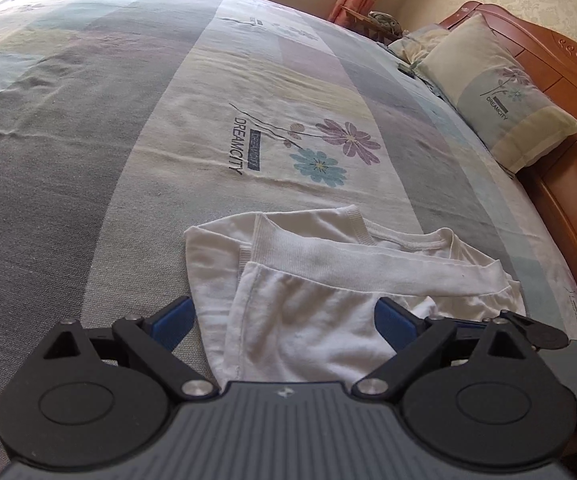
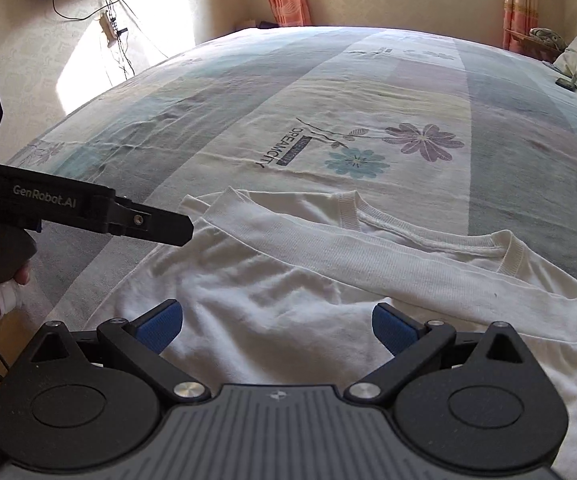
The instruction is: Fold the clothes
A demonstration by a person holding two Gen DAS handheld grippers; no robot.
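Left wrist view: a folded white cotton T-shirt (image 1: pixel 328 276) is seen lying on the patchwork pastel bedspread (image 1: pixel 88 140), with the left gripper (image 1: pixel 284 316) spread apart over its near edge. The right gripper (image 2: pixel 276 324) is likewise held apart above the shirt, gripping nothing.

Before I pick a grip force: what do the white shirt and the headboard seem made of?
White shirt: soft matte knit, likely cotton; ribbed collar, limp creases. Headboard: reddish-brown wood with a slight sheen, probably varnished; carved scrolls and panel grooves show.
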